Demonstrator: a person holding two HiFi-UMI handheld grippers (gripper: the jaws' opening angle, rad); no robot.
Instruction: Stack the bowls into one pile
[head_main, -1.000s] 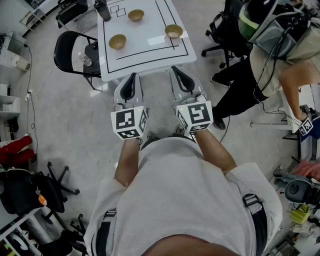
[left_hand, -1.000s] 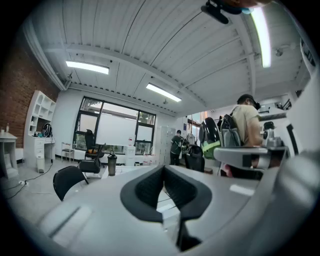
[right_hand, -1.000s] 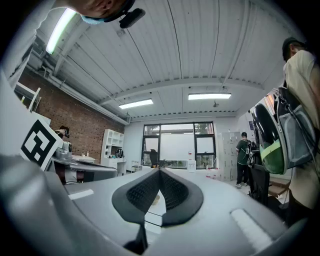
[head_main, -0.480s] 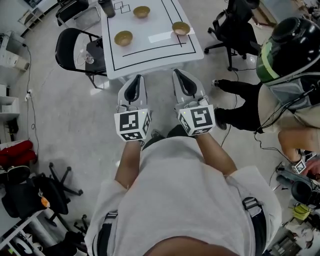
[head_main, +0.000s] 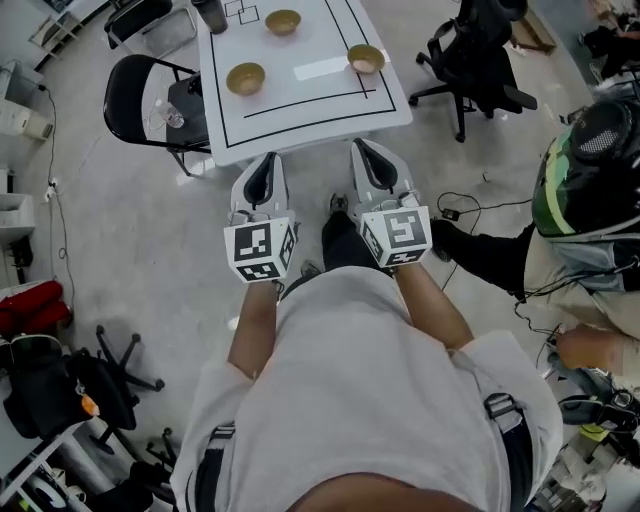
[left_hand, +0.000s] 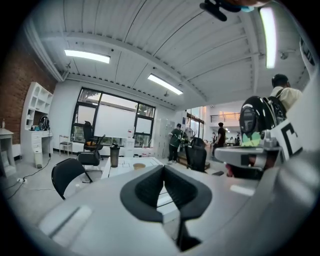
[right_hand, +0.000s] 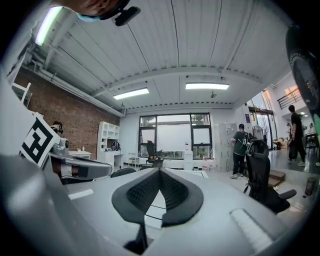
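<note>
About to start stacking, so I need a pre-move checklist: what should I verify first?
1. Left claw empty: ok, jaws together on nothing.
2. Right claw empty: ok, jaws together too.
3. Claws open for a grasp: not ok.
4. Bowls separate on the table: ok; near-left bowl, far bowl, right bowl.
5. Claws over the table: not ok, both short of its edge.

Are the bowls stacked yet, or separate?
Separate. The near-left bowl, the far bowl and the right bowl each sit alone on the white table, none touching another.
</note>
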